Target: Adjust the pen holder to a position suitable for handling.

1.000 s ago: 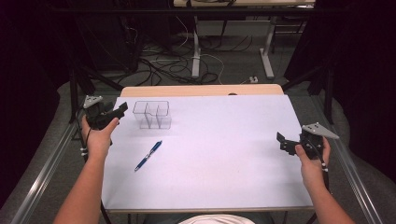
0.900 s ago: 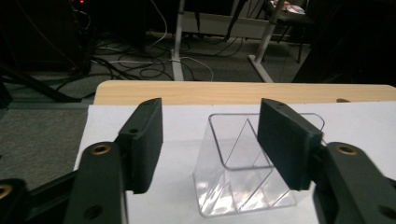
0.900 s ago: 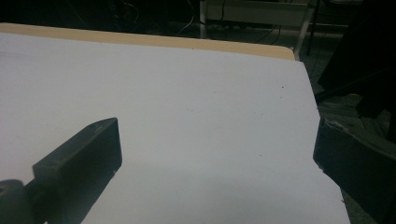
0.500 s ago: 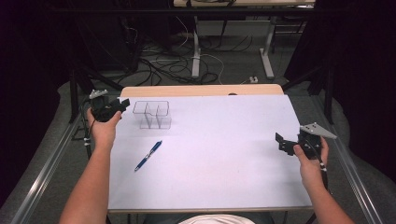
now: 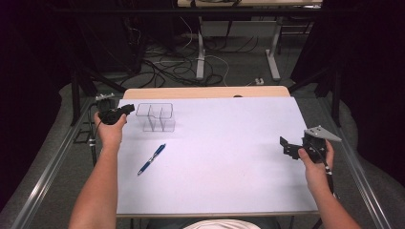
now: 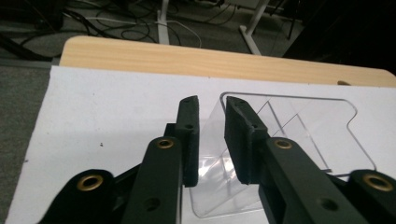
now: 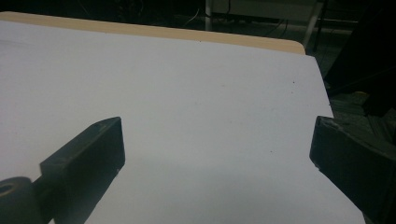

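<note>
Black grippers, a clear organiser and a blue pen on a white table top.

The left gripper [image 5: 128, 109] is matt black with brass-coloured rivets and a grey plate on top; the right gripper [image 5: 285, 146] is the same black, its three-cornered plate light grey. The compartment box [image 5: 155, 117] at far left is colourless, see-through plastic with no pattern. The pen [image 5: 152, 159] near it is dark blue with a pale, silvery tip. The table sheet [image 5: 229, 157] is plain white with a few tiny dark specks, and the far edge strip [image 5: 205, 92] is light wood with a faint grain. The floor [image 5: 229, 71] beyond is grey with black and white cables.
</note>
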A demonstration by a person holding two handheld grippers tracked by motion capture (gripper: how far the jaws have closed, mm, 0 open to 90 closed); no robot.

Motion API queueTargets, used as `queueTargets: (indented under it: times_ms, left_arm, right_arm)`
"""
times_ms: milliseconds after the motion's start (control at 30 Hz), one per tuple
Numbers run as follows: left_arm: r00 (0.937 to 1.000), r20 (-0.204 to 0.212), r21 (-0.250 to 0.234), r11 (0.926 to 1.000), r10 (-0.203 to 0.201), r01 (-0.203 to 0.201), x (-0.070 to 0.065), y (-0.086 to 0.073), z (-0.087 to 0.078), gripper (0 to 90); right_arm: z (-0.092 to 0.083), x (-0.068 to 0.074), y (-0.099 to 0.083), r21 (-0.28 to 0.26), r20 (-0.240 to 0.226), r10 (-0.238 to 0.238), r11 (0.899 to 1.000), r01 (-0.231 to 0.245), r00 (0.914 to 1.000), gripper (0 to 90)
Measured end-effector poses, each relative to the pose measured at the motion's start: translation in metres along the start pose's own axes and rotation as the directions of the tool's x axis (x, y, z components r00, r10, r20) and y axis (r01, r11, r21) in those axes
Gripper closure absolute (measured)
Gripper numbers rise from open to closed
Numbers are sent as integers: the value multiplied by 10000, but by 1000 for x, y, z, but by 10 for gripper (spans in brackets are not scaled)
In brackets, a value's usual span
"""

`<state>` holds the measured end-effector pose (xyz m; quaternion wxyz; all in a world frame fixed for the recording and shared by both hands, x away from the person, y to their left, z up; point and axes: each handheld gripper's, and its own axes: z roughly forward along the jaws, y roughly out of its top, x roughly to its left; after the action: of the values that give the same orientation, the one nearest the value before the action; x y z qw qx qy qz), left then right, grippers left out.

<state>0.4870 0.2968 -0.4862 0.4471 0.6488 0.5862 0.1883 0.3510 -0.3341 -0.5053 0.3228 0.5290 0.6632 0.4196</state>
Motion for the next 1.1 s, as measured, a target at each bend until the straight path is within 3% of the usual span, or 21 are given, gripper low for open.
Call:
queueTargets:
  times_ms: [100,300,533,900,1067,1100]
  left_arm:
    - [10000,13,146,9999,-24,24,0,-2,6,811]
    - [9989,-108,418,9981,450,-445,2,-6,16,896]
    - [9925,119,578,9909,1213,-1218,3,-9,25,899]
    - [9894,301,515,9883,1419,-1433,5,-9,27,900]
    - [9854,433,561,9843,1649,-1672,-2,-9,30,900]
    - [9855,463,486,9851,1630,-1652,-4,-10,31,900]
  right_arm:
    - [1,0,-1,-43,-29,12,10000,-12,10000,29]
    - [2,-1,-2,-126,-6,41,9999,-41,10000,32]
    - [1,-2,-2,-5,-51,65,10000,-65,10000,34]
    - [3,-1,-2,-7,-134,80,10000,-80,9999,36]
    - [4,-1,-3,-25,-75,108,9999,-108,9999,39]
    - [6,0,-3,-239,10,160,9996,-159,9999,39]
